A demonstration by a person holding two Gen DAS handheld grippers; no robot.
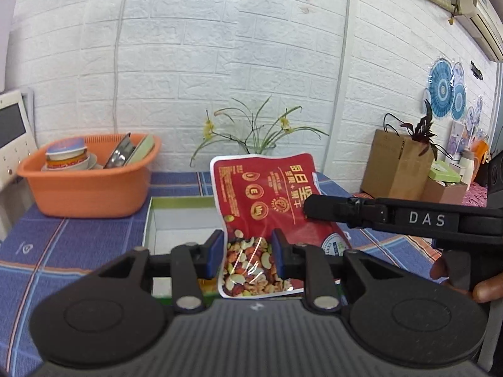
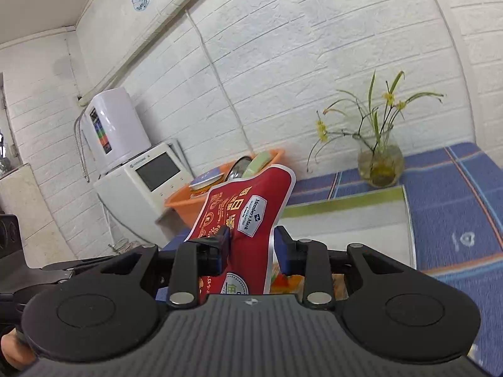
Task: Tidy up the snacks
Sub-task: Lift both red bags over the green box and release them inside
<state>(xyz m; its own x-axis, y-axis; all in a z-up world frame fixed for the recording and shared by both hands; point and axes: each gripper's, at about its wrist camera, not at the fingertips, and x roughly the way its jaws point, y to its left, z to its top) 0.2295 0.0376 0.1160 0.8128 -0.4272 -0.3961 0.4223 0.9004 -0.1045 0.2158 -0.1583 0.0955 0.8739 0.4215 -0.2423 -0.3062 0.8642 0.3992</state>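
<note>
Red and glossy, the nut pouch hangs above the green-rimmed box as we clamp our left gripper and right gripper fingers on its edges.

White brick-pattern wall, blue checked tablecloth, perhaps air conditioner

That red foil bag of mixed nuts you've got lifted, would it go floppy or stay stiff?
Probably floppy: the red foil nut bag bends and creases between the left gripper and right gripper. Its glossy film looks slippery. The nuts sit low behind the clear window, so it is likely bottom-heavy.
</note>
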